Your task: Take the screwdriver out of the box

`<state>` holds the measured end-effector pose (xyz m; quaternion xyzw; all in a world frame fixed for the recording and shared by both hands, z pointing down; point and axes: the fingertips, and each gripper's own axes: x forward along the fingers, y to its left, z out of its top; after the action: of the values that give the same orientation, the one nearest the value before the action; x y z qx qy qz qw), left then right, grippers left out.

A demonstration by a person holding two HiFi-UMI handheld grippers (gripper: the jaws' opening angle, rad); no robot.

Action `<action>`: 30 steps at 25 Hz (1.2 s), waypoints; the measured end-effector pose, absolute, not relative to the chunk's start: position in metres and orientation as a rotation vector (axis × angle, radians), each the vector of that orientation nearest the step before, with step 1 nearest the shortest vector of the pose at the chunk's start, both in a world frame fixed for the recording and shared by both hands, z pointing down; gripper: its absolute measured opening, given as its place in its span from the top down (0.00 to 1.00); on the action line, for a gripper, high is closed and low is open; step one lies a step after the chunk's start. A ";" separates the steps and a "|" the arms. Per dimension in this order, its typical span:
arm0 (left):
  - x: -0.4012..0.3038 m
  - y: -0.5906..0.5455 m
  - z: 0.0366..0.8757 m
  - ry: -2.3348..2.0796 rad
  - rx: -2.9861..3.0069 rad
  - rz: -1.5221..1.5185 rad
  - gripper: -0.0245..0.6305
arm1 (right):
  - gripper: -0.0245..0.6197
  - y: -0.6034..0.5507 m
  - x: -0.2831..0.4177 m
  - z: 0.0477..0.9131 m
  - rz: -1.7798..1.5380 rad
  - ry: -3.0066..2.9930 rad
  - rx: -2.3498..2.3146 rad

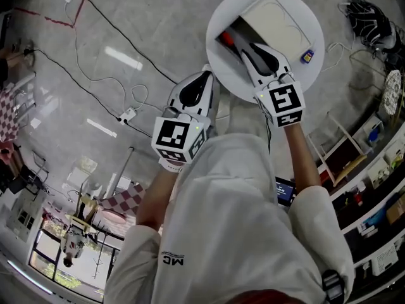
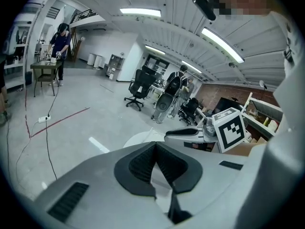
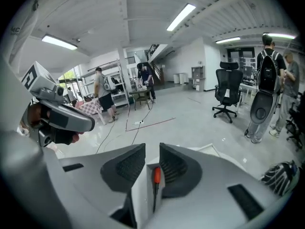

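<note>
From the head view the screwdriver [image 1: 226,38] lies in the box [image 1: 275,21] on a round white table [image 1: 304,18], with the right gripper [image 1: 243,48] right over it and the left gripper [image 1: 204,76] just off the table's edge; the left gripper view shows its jaws pressed together on nothing, and the right gripper view shows jaws spread with the red handle in the gap, not pinched as far as I can tell.

From the head view my right gripper [image 1: 245,48] covers most of the screwdriver [image 1: 226,38]; only the red handle end shows (shaft hidden). The near corner of the box [image 1: 278,21] is covered too. The small blue thing [image 1: 307,57] on the table [image 1: 218,68] is too small to tell.
</note>
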<state>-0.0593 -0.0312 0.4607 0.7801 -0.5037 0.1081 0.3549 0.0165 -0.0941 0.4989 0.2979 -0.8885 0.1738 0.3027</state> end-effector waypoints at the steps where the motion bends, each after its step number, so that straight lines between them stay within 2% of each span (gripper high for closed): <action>1: -0.059 -0.032 0.465 -1.303 2.011 0.282 0.95 | 0.76 -0.096 0.015 0.507 0.470 -2.344 0.775; 20: -0.064 -0.049 0.535 -1.314 1.908 0.310 0.95 | 0.75 -0.104 -0.005 0.643 0.673 -2.091 0.492; 30: -0.065 -0.044 0.555 -1.314 1.865 0.311 0.95 | 0.72 -0.102 -0.004 0.688 0.737 -1.997 0.416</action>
<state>-0.0647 -0.0436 0.5547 0.7398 -0.5212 0.1233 0.4073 -0.0038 -0.1018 0.6880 0.1697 -0.8139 0.3002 0.4676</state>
